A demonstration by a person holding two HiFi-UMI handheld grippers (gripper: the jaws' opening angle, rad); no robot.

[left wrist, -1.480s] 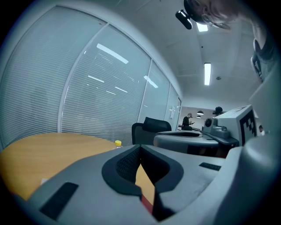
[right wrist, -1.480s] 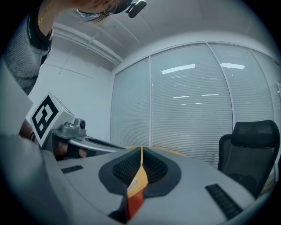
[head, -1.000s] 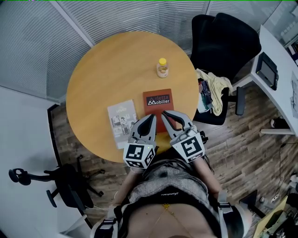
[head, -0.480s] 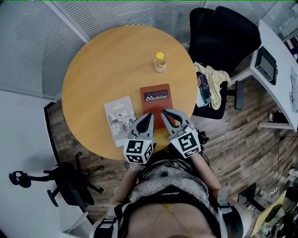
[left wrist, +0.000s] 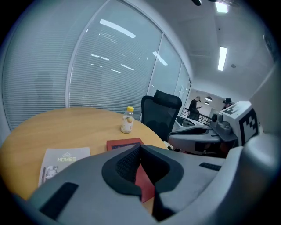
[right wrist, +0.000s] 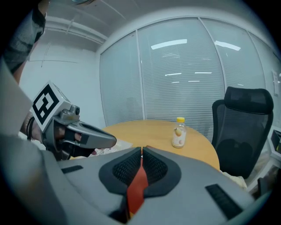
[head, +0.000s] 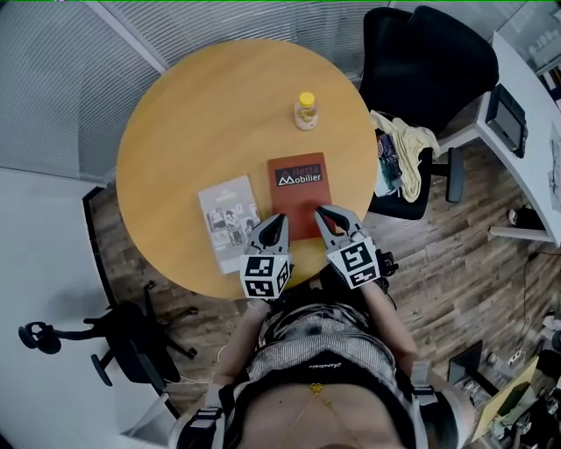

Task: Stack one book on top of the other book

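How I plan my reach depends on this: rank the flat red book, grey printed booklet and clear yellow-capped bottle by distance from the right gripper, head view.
1. Red book, at the right gripper tips.
2. Grey booklet, to its left.
3. Yellow-capped bottle, far beyond.

1. A round wooden table (head: 193,105) stands on a plank floor (head: 473,263).
2. A bottle (head: 305,112) with a yellow cap stands upright near the table's far edge.
3. A black chair (head: 429,70) stands beside the table at the right, with a pale cloth (head: 412,145) on its seat.
4. A second black chair (head: 131,346) stands at the lower left.
5. A white desk (head: 526,175) at the right carries a dark device (head: 508,123).
6. Blinds (head: 263,22) run behind the table.
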